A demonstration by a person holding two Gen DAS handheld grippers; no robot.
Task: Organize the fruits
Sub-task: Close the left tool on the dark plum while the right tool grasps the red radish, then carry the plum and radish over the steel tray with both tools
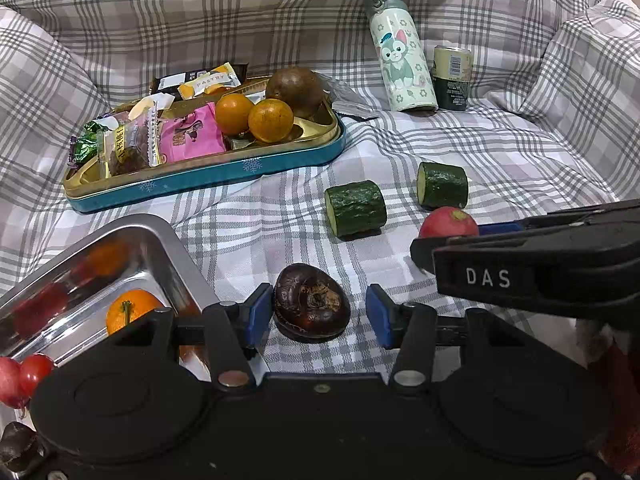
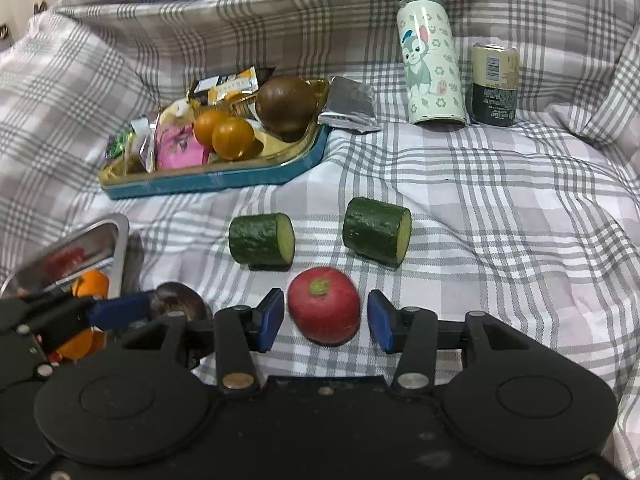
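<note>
A dark brown water chestnut lies on the plaid cloth between the blue pads of my left gripper, which is open, with a gap at the right pad. A red radish sits between the pads of my right gripper, with narrow gaps on both sides, so it is open around it. Two cucumber pieces lie just beyond the radish. A steel tray at the near left holds an orange and small red fruits.
A blue tin at the back left holds snack packets, two oranges and a round brown fruit. A cat-print bottle and a can stand at the back. Raised folds of plaid cloth surround the area.
</note>
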